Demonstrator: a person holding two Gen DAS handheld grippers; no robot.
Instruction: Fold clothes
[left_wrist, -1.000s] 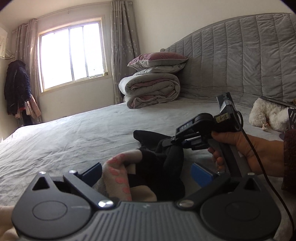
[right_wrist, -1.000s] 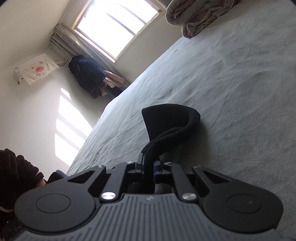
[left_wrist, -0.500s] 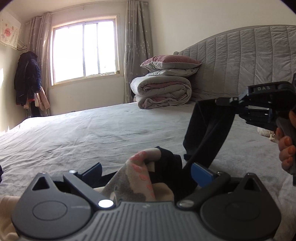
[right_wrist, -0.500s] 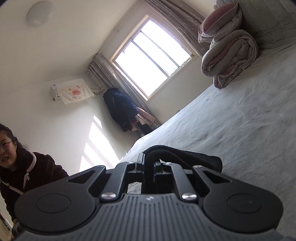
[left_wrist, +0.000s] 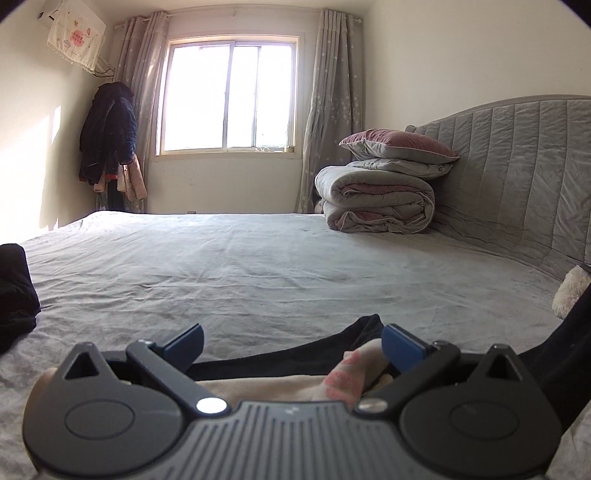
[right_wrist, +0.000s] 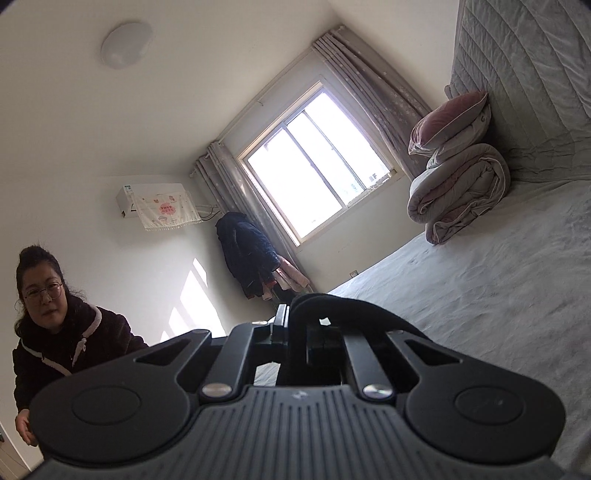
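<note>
Landmark: the bed (left_wrist: 295, 266), grey sheet, wrinkled.

Left tool (left_wrist: 291, 341): jaws wide apart, blue pads clear of any cloth. It grips nothing. Below and between the open jaws lies a beige garment (left_wrist: 266, 386) with pink marks near its right end, bunched on the near edge of the bed. Whether the tool's underside rests on it cannot be told.

Black garment (left_wrist: 295, 358): one band runs across the bed just beyond the beige piece, passing under the left tool's right jaw. From there it rises off the bed at the right edge of the left view, a taut dark strip going up and out of sight.

Right tool (right_wrist: 314, 332): jaws nearly shut, clamped on a fold of the black garment, which loops over the tips and drops away toward the bed below.

Handling, judged: thin knit, light, limp. No stiffness, so any lifted part hangs and drags the rest. Not fragile, not slippery, and a pinch on a doubled edge should hold. Best hold is at a hem or corner, two points apart, so the cloth spreads flat.

Risk, judged: the beige piece lies against the black one and may ride along with it.

Far right on the bed: a white plush toy (left_wrist: 570, 291), well apart.
</note>
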